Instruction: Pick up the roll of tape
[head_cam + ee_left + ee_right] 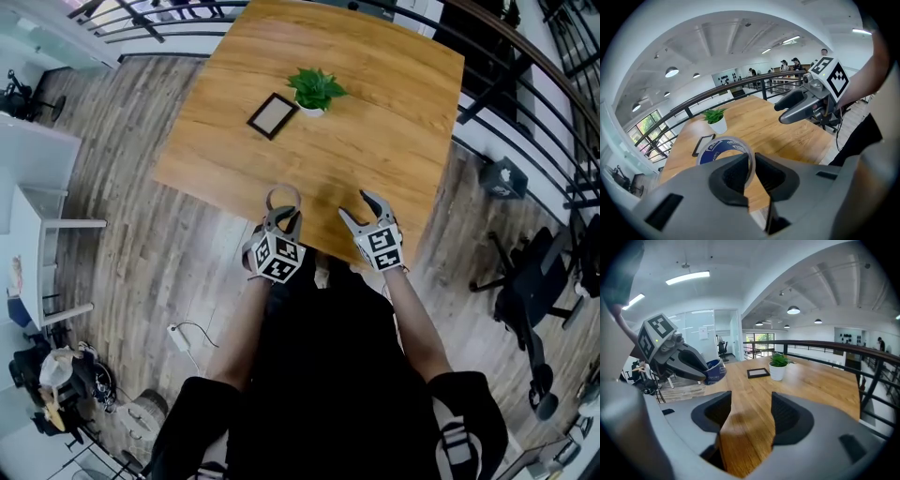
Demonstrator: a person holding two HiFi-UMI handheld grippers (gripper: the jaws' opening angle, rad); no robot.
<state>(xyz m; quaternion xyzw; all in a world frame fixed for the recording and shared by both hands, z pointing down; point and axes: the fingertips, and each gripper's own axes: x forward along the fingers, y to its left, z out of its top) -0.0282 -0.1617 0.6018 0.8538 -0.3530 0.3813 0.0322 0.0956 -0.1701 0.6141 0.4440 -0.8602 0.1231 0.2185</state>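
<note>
My left gripper [281,218] grips the tape roll [283,197] at the table [394,122] near edge. Right gripper [357,207] is spread, empty. Open tabletop ahead; pot [312,110] holding a plant [317,88] at 12 o'clock.

Item, my left gripper [284,217]: grey moulded shell, dark ribbed pads [732,177], left marker cube [277,257] in white with black squares.
Item, my right gripper [356,206]: same grey shell and dark pads, right marker cube [382,248].
Item, clothing: I wear a black top [328,375] with short black sleeves [197,412].
</note>
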